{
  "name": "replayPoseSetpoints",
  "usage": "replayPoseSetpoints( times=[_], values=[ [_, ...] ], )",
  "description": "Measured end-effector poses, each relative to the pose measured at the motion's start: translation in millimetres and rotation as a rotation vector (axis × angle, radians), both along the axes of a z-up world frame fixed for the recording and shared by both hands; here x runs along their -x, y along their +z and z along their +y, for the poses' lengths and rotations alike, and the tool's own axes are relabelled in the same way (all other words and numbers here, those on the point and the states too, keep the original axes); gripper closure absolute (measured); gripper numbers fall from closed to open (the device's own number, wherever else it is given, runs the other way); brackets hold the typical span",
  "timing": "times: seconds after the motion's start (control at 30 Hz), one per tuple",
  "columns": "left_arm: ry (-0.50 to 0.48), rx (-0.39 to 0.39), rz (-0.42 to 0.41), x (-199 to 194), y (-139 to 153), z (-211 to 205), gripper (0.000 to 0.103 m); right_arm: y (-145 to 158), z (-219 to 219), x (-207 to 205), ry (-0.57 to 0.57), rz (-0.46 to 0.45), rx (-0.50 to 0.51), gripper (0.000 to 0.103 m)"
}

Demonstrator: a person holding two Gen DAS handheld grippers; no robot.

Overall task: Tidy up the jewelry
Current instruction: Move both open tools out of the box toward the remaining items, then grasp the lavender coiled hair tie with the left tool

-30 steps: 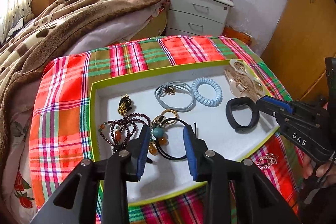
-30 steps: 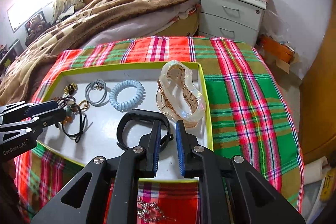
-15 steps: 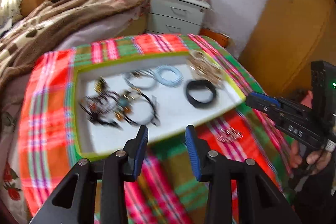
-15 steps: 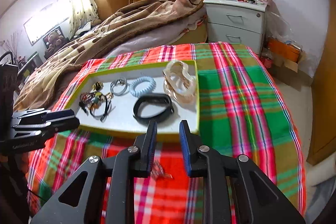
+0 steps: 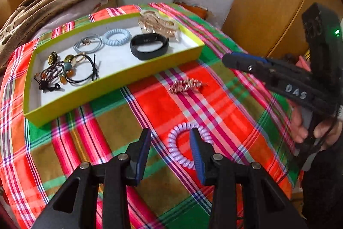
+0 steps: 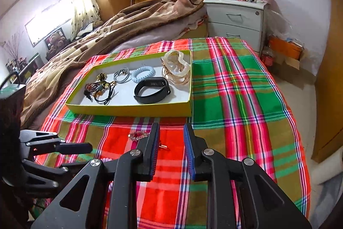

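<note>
On the right gripper point(image 5: 233, 60), handwritten "DAS"; both grippers' jaws spread, left gripper point(image 5: 170, 143) above lilac coil tie point(image 5: 180, 143).

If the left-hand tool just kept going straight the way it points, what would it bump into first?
Most likely the lilac spiral hair tie on the plaid cloth: it lies right ahead of the open left gripper, partly between its jaws. Depth is hard to judge.

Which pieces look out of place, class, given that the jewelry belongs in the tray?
Two pieces lie on the plaid cloth outside the yellow-green tray: a lilac spiral hair tie just ahead of the open left gripper, and a rose-gold chain piece nearer the tray. The right gripper is open, holding nothing.
</note>
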State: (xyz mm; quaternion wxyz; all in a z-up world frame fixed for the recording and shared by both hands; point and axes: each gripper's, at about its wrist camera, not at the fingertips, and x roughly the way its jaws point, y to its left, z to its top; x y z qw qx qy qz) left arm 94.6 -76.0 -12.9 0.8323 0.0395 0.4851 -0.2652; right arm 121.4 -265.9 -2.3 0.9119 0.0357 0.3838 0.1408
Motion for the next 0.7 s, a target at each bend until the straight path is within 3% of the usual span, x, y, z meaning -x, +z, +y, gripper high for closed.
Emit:
replayPoseSetpoints(
  times=[0.2,0.27,0.57,0.63,0.7],
  values=[
    [0.012,-0.061,-0.002,5.0,-7.7,-7.9,0.064,1.7,-1.3,8.3,-0.004,-0.014,-0.01,0.08],
    [0.026,-0.102,-0.039,7.9,-8.2,-10.4,0.064,1.2,-1.3,9.8,-0.005,-0.015,-0.007,0.08],
    [0.021,-0.157,-0.077,17.1,-10.2,-14.9,0.064,-4.7,-1.7,13.2,0.009,-0.007,-0.003,0.079],
    [0.019,-0.172,-0.089,18.9,-9.5,-16.3,0.07,-6.7,-0.1,12.7,0.031,-0.001,-0.004,0.079],
    [0.021,-0.176,-0.09,18.9,-8.6,-14.5,0.083,-8.7,1.8,11.6,0.043,0.003,-0.001,0.079]
  ],
)
